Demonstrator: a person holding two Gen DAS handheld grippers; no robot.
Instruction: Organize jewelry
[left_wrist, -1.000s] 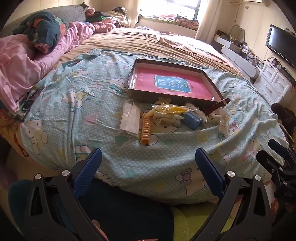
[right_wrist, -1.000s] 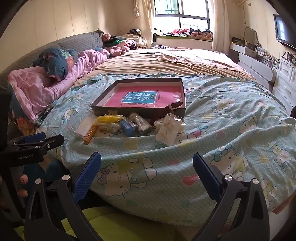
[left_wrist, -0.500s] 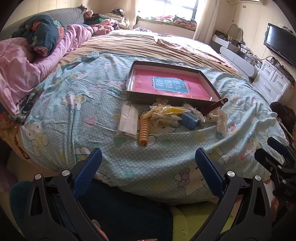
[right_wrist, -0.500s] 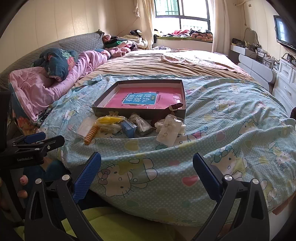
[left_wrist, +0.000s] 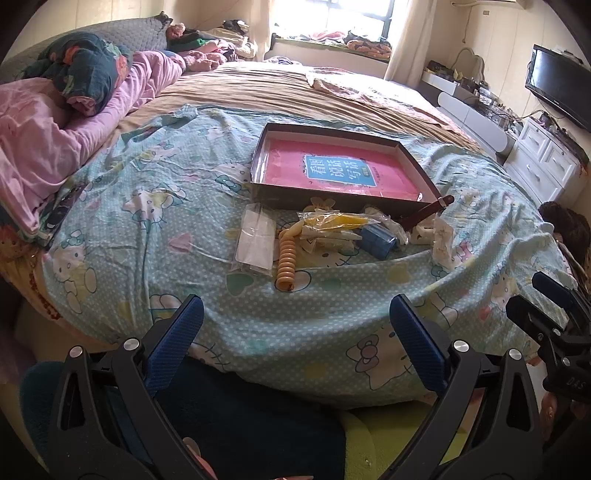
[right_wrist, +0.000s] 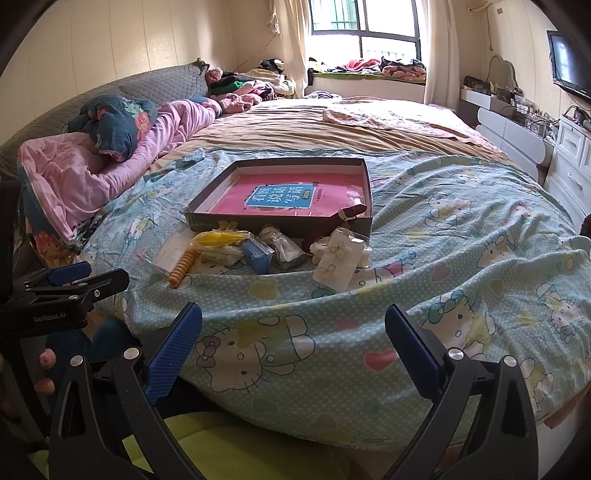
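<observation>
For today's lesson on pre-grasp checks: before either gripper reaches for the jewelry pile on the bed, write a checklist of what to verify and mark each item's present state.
1. Left gripper open and empty: ok.
2. Right gripper open and empty: ok.
3. Shallow box has free space; only a pink booklet lies inside: ok.
4. Path to the pile unobstructed, bare bedspread between: ok.
5. Items separated for single picks: not ok; the blue case and plastic packets crowd together. The orange coil sticks out at the edge.
6. Contents of packets: cannot tell.
</observation>
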